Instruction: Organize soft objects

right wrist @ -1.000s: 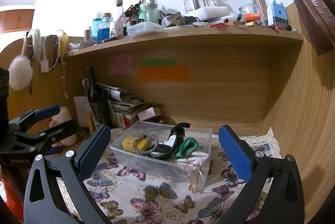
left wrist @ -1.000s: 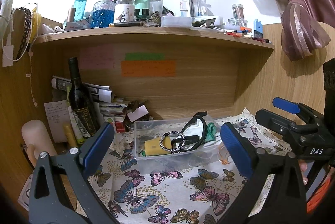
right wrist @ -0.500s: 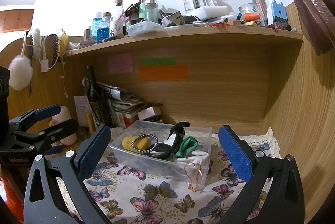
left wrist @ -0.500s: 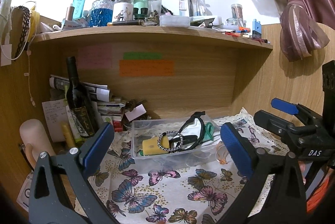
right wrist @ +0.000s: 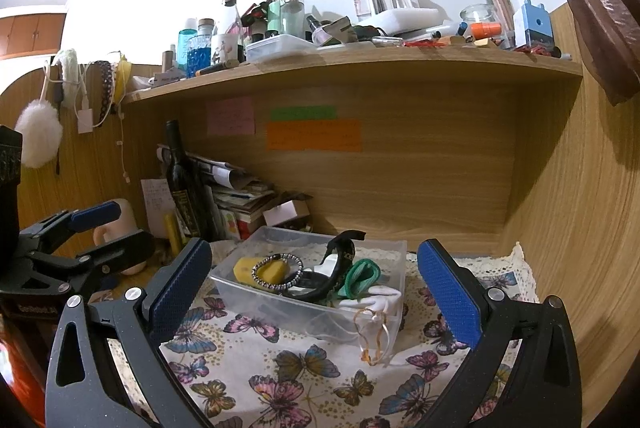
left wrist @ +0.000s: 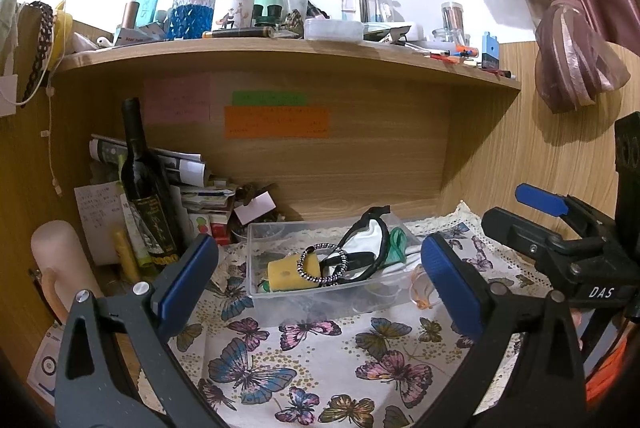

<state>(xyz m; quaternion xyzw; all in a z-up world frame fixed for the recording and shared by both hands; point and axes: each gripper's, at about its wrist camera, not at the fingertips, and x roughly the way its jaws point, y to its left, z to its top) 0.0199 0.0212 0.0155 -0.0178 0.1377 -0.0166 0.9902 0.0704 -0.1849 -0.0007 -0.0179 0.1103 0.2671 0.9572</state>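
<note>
A clear plastic box (left wrist: 256, 260) (right wrist: 360, 320) stands on a butterfly cloth (left wrist: 304, 368) under a wooden shelf. In it lie a yellow sponge (left wrist: 282, 272) (right wrist: 244, 266), a beaded hair tie (left wrist: 322, 264) (right wrist: 278, 270), a black band (left wrist: 370, 228) (right wrist: 342, 260), a green band (left wrist: 396, 244) (right wrist: 360, 278) and something white. An orange-clear loop (right wrist: 374, 336) hangs on the box's front right. My left gripper (left wrist: 320, 280) is open and empty, in front of the box. My right gripper (right wrist: 316, 284) is open and empty, also in front of it.
A wine bottle (left wrist: 146, 187) and stacked papers (left wrist: 188, 183) stand left of the box. A pink cylinder (left wrist: 60, 260) stands at far left. The upper shelf (left wrist: 280, 47) is crowded with bottles and jars. A wooden wall (right wrist: 580, 228) closes the right side.
Both grippers stay open and nearly still. The left view has drifted slightly, so the box sits a little lower and further left in it.
</note>
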